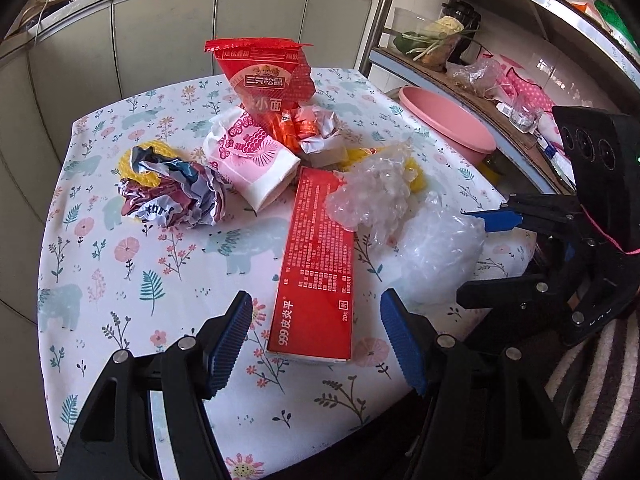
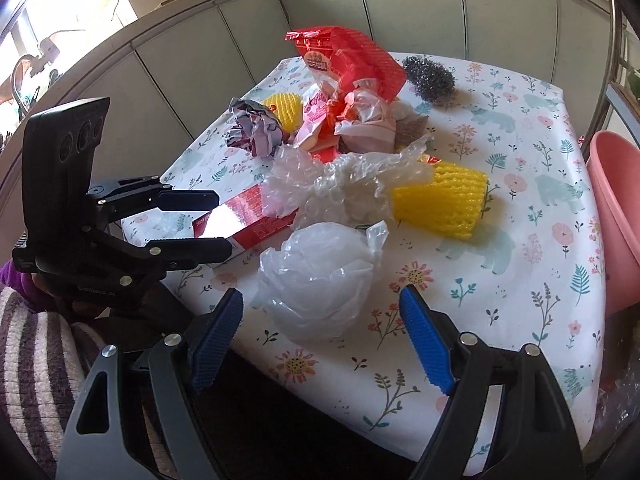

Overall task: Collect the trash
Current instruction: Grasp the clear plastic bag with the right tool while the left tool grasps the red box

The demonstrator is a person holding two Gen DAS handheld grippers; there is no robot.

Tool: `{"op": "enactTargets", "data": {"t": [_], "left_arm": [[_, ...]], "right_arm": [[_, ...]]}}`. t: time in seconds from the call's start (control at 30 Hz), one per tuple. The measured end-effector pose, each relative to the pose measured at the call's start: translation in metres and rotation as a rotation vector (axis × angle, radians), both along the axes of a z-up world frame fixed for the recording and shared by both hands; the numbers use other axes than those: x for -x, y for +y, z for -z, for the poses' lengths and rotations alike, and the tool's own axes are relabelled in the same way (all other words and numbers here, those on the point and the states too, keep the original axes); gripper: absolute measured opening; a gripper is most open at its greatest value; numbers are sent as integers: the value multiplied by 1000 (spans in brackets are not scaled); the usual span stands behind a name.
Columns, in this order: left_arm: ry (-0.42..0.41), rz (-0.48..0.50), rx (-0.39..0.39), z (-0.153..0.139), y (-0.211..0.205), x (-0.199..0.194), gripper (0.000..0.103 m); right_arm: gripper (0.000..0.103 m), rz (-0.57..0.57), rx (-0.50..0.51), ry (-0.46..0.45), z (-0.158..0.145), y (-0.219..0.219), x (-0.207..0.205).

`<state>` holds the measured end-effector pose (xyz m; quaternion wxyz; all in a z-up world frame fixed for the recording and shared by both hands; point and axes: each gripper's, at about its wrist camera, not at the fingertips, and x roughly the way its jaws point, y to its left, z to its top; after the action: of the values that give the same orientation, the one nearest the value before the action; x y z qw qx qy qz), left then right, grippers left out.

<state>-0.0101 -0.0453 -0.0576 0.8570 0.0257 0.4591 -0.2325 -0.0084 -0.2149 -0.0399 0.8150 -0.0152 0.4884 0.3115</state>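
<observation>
Trash collection barely begun: both grippers spread and empty.
Left gripper [image 1: 316, 344] frames the red cardboard box [image 1: 316, 264]; right gripper [image 2: 322, 340] nears the crumpled clear plastic bag [image 2: 320, 280]; pile uncollected, pink plastic basin [image 1: 448, 128] beside the table.

Two handheld grippers, black frames with blue pads

Left gripper [image 1: 316, 340] and right gripper [image 2: 322, 338]: black linkage arms, silver rivets, ribbed blue pads. Black housing with three round lenses, thin pink cord. Striped knit sleeve [image 2: 36, 344], purple cuff.
</observation>
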Motion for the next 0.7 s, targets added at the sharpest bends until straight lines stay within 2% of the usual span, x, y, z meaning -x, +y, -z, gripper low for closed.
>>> {"op": "enactTargets", "data": {"t": [0.03, 0.07, 0.13, 0.2, 0.23, 0.4, 0.7], "left_arm": [[5, -2, -9, 0, 0, -1, 64], [10, -4, -16, 2, -1, -2, 62], [22, -3, -23, 5, -2, -5, 60], [31, -2, -31, 8, -4, -8, 55], [36, 1, -32, 9, -4, -9, 45], [-4, 5, -5, -1, 2, -7, 41], [-140, -9, 79, -51, 19, 8, 38]], "right_arm": [[64, -1, -1, -1, 0, 0, 0], [60, 1, -1, 3, 1, 0, -1], [43, 14, -2, 24, 4, -4, -4], [39, 20, -19, 38, 7, -8, -7], [36, 24, -31, 39, 6, -10, -7], [31, 48, -84, 31, 1, -23, -8], [30, 78, -158, -39, -20, -43, -6]]}}
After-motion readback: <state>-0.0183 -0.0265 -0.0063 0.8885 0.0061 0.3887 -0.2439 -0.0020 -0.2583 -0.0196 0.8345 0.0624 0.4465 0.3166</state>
